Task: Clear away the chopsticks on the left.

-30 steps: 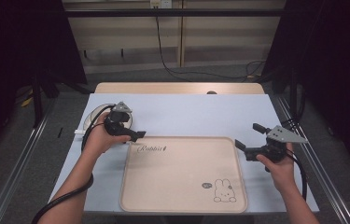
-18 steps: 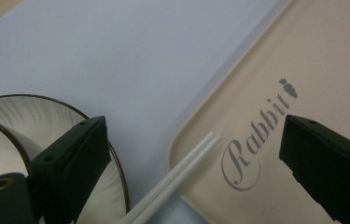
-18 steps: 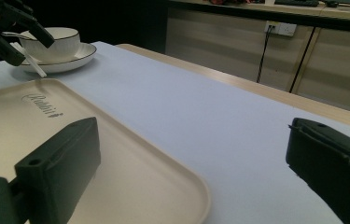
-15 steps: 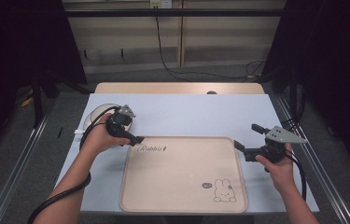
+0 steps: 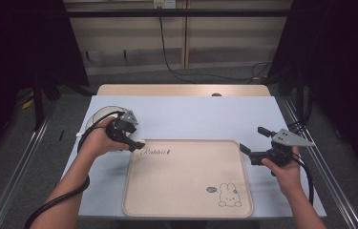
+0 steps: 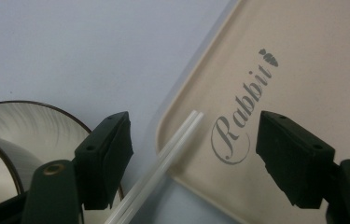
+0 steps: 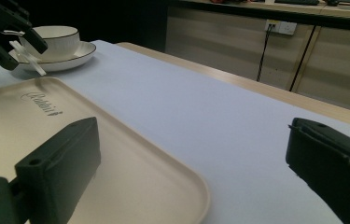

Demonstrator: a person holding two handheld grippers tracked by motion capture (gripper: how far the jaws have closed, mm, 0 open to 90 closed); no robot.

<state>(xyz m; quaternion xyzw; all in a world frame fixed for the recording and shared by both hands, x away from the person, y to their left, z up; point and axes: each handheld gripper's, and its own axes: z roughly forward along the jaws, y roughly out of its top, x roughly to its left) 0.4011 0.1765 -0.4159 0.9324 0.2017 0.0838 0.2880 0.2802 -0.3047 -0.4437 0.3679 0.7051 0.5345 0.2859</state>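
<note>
Jaws of the left gripper (image 6: 196, 154) stand apart and have just been closing; between them, in the left gripper view, a white straw (image 6: 163, 163) crosses the near corner of the tray (image 6: 331, 56), with the pads clear of it on both sides. That view also reads the word "Rabbit" on the tray and catches the dark rim of a saucer (image 6: 28, 112). From the high view the left gripper (image 5: 136, 143) sits at the tray's far left corner, and a small rabbit drawing marks the near right one. The right gripper view shows a cup (image 7: 51, 39) standing on the saucer, which the high view hides behind the hand. Right gripper (image 5: 253, 145) hovers open-jawed at the tray's right edge, holding nothing. Count: one tray, one cup, one saucer, one straw, two grippers.
</note>
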